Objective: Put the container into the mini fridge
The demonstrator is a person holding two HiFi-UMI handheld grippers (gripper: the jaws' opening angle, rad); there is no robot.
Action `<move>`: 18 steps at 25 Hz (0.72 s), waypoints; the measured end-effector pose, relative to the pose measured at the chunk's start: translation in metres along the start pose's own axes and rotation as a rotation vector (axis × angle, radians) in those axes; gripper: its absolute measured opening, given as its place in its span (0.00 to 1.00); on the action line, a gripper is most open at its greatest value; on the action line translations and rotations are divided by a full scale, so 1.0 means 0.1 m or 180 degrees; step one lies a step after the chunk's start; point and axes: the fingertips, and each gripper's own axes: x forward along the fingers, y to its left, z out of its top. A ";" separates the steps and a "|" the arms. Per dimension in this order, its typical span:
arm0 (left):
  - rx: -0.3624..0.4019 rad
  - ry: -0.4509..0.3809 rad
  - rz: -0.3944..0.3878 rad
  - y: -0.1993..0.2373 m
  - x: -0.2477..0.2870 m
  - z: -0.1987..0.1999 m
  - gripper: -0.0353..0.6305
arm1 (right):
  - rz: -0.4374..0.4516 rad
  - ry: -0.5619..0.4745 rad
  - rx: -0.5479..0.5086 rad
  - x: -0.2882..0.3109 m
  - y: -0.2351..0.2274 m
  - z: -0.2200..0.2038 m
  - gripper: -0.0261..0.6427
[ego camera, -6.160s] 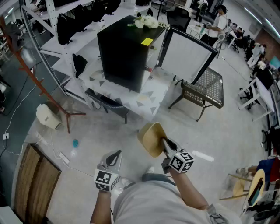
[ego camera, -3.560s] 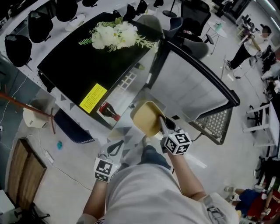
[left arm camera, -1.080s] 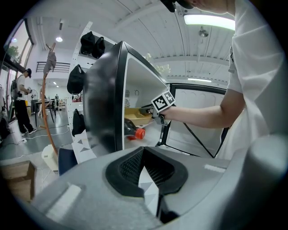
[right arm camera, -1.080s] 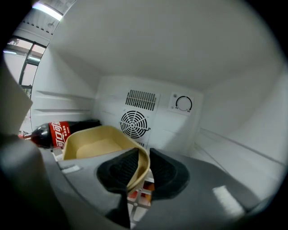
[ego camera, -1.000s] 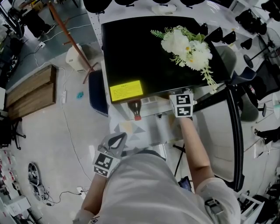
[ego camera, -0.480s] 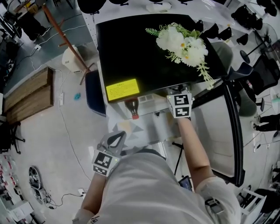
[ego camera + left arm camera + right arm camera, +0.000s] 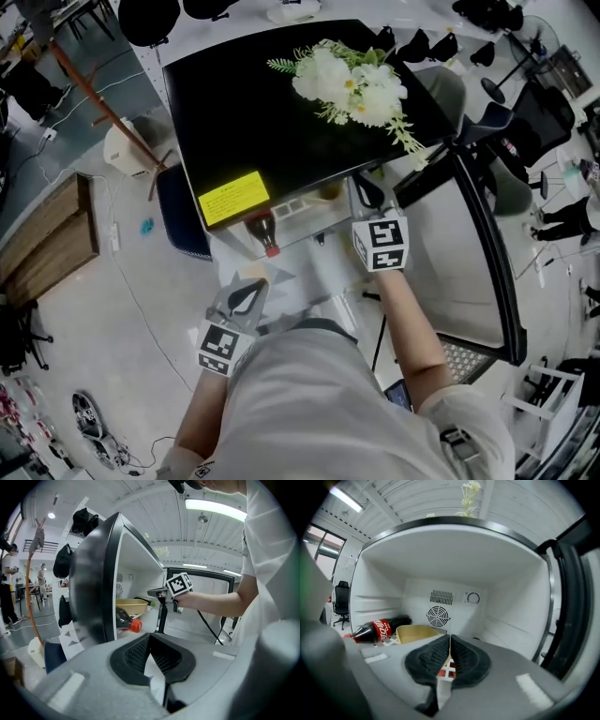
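The tan container (image 7: 417, 632) rests on the floor of the black mini fridge (image 7: 281, 122), beside a cola bottle (image 7: 377, 629) that lies on its side. It also shows in the left gripper view as the container (image 7: 131, 605). My right gripper (image 7: 450, 644) is at the fridge mouth, just short of the container, shut with nothing in it. From the head view the right gripper (image 7: 367, 192) points into the opening. My left gripper (image 7: 246, 298) hangs low in front of the fridge, shut and empty.
The fridge door (image 7: 469, 253) stands open to the right. White flowers (image 7: 352, 80) lie on the fridge top. The fridge stands on a table with a triangle-pattern cloth (image 7: 234, 272). A wooden coat stand (image 7: 94, 89) and a wooden crate (image 7: 47, 234) are on the left.
Seconds ago my right gripper carried the container to the fridge. The container now sits inside, and the right gripper has drawn back a little from the opening. The left gripper has stayed low.
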 end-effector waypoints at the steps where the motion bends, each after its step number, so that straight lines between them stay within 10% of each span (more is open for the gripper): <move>1: 0.0017 -0.0001 -0.0048 -0.01 0.03 0.01 0.06 | -0.0013 0.0002 0.0012 -0.07 0.00 -0.01 0.05; 18: 0.0259 -0.0069 -0.0958 -0.35 0.52 0.23 0.06 | -0.0122 0.0221 0.0305 -1.21 0.48 -0.37 0.04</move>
